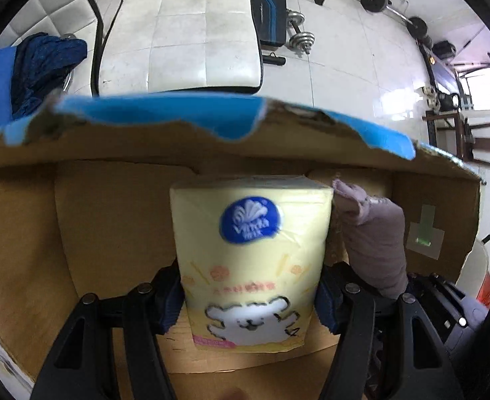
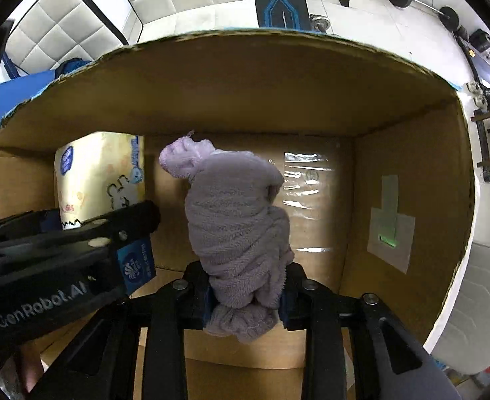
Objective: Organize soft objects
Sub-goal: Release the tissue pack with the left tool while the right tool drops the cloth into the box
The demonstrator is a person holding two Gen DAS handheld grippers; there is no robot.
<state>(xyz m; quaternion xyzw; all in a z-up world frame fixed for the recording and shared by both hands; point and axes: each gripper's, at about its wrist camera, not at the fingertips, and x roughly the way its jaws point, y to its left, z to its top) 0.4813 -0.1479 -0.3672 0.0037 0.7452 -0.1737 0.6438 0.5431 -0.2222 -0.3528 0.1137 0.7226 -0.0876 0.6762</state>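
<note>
My left gripper (image 1: 250,303) is shut on a yellow tissue pack (image 1: 250,253) with a blue logo and a white bear, held inside an open cardboard box (image 1: 105,226). My right gripper (image 2: 245,295) is shut on a rolled lilac fleece towel (image 2: 235,220), held upright inside the same box (image 2: 245,100). The towel shows to the right of the pack in the left wrist view (image 1: 375,236). The pack (image 2: 98,173) and the left gripper's body (image 2: 61,250) show at the left of the right wrist view.
The box's far flap has a torn blue edge (image 1: 211,116). A dark blue cloth (image 1: 41,66) lies beyond the box at left. A white padded seat (image 1: 185,33), a weight bench (image 1: 268,6) and dumbbells (image 1: 298,33) stand on the tiled floor behind.
</note>
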